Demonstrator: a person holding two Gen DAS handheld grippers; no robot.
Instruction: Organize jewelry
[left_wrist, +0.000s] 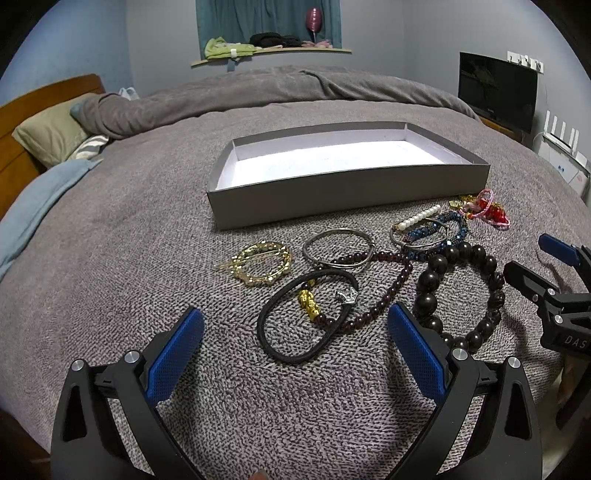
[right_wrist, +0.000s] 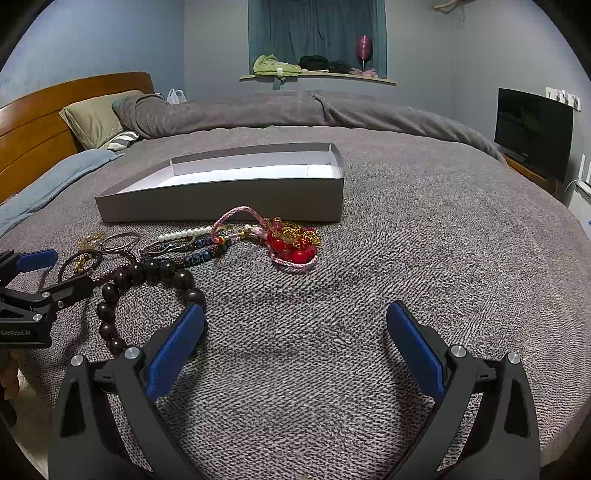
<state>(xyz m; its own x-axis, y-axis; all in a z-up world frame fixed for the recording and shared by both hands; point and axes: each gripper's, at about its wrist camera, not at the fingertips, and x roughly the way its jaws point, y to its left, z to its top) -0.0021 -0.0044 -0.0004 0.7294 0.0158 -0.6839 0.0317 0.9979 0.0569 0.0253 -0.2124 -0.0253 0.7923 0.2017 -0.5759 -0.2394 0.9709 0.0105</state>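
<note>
A shallow grey box (left_wrist: 332, 195) (right_wrist: 221, 206) with a white inside sits empty on the bed. In front of it lie several pieces of jewelry: a gold hair clip (left_wrist: 264, 263), a silver bangle (left_wrist: 338, 246), a black cord bracelet with gold charms (left_wrist: 308, 314), a dark red bead string (left_wrist: 391, 288), a large dark bead bracelet (left_wrist: 458, 291) (right_wrist: 147, 277), a pearl and blue bead cluster (left_wrist: 430, 229) (right_wrist: 195, 242), and a pink cord with red beads (left_wrist: 487, 208) (right_wrist: 291, 243). My left gripper (left_wrist: 295, 325) is open just before the black cord bracelet. My right gripper (right_wrist: 295, 317) is open over bare blanket, right of the dark beads.
The grey knitted blanket (right_wrist: 424, 258) covers the bed. A rumpled duvet (left_wrist: 258, 88), pillows (left_wrist: 51, 129) and a wooden headboard (right_wrist: 33, 129) lie at the far side and left. A dark screen (right_wrist: 532, 129) stands at the right. The other gripper shows at each view's edge.
</note>
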